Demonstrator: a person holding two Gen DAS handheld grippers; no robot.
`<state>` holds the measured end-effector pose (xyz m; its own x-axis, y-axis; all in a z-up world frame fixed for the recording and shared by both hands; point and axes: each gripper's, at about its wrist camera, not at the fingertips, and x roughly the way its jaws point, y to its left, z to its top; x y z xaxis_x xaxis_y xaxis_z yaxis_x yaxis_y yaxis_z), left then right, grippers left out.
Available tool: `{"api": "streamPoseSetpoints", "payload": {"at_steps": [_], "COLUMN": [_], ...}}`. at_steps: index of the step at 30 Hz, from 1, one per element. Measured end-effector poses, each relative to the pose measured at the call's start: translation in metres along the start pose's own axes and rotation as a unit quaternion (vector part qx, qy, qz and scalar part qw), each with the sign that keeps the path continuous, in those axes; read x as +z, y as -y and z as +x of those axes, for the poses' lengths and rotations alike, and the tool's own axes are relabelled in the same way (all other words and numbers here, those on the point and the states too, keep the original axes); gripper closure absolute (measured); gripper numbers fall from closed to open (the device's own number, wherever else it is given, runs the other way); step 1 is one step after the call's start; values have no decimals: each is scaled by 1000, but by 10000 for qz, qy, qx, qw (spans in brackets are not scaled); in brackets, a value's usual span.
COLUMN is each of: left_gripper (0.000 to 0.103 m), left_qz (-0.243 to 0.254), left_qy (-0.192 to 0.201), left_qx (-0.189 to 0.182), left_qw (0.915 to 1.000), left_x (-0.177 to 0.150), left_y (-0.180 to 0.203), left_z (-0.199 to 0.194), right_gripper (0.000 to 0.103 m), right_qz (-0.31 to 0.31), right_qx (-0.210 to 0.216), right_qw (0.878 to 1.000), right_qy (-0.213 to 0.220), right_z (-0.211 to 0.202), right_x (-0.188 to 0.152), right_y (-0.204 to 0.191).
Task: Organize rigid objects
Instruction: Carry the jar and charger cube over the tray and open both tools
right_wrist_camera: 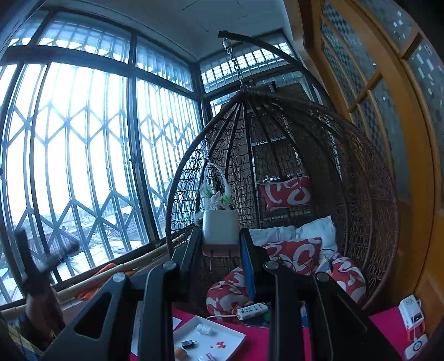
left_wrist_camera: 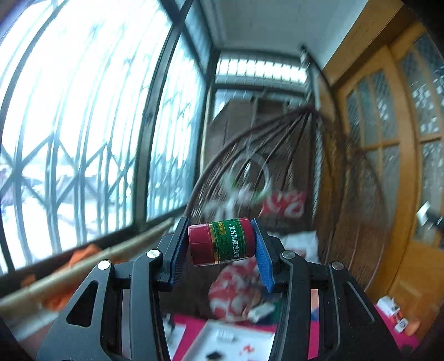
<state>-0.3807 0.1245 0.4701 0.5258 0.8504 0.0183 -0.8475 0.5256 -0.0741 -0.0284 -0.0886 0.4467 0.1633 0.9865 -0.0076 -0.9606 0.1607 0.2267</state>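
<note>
Both grippers were loaded mid-air, left gripper (left_wrist_camera: pixel 222 244) fingers clamped on a small red-capped, green-labelled plastic jar (left_wrist_camera: pixel 222 241) and right gripper (right_wrist_camera: pixel 220 247) fingers on a white plug-in charger block (right_wrist_camera: pixel 220 231), so nothing looked sorted onto the white tray (right_wrist_camera: pixel 236 337) yet.

Pale daylight pours through tall windows (right_wrist_camera: pixel 83 155) on the left, each barred by a dark metal lattice grille, with rooftops visible beyond. The white ceiling (right_wrist_camera: pixel 172 25) runs to a far corner where a brown wicker egg chair (right_wrist_camera: pixel 347 172) hangs by a chain from a curved stand, red-and-white patterned cushions (right_wrist_camera: pixel 287 193) and white pillows heaped inside. Along the right stand wooden doors (right_wrist_camera: pixel 388 116) with patterned glass panes. A magenta cloth covers the desk (right_wrist_camera: pixel 388 319) below.
</note>
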Motion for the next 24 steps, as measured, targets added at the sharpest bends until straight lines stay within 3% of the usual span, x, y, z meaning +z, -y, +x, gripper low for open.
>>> {"api": "streamPoseSetpoints", "payload": {"at_steps": [6, 14, 24], "left_gripper": [59, 59, 59], "left_qz": [-180, -108, -76], "left_qy": [-280, -651, -1269], "left_qx": [-352, -461, -920], "left_qw": [9988, 9968, 9876], "left_x": [1, -10, -32], "left_y": [-19, -24, -46], "left_z": [13, 23, 66], "right_gripper": [77, 77, 77], "right_qz": [13, 66, 133], "right_qx": [22, 106, 320], "right_qw": [10000, 9999, 9969], "right_qy": [-20, -115, -701], "right_z": [7, 25, 73], "right_x": [-3, -12, -46], "right_y": [-12, -34, -80]}}
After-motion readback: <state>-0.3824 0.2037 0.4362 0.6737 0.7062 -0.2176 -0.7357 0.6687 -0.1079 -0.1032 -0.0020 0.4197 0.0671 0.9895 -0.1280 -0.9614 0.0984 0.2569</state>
